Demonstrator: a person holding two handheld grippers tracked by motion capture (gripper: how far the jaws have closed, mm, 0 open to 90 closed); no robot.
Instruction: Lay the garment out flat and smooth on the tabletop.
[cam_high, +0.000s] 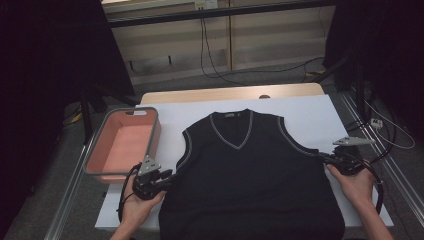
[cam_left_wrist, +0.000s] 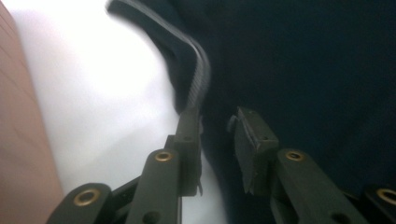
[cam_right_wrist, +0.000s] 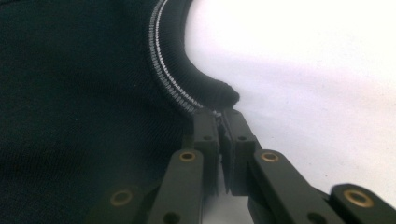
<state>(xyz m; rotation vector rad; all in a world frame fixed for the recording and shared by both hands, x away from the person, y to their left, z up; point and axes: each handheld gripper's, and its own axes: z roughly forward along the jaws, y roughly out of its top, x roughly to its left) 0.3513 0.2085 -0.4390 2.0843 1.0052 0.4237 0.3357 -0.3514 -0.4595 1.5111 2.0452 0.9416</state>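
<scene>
Left claw (cam_high: 165, 176) stands parted at the lower left armhole of one black vest (cam_high: 250, 175), pads off the cloth. Right claw (cam_high: 325, 157) is clenched on the trim at the vest's other armhole. That vest lies flat on the white table (cam_high: 310, 115). Farther left sits one pink bin (cam_high: 125, 145), nothing inside.

the vest's (cam_high: 252, 180) hem runs off the high view's bottom edge — both forearms too. in the left gripper view its striped armhole trim (cam_left_wrist: 198, 84) is blurred.
</scene>
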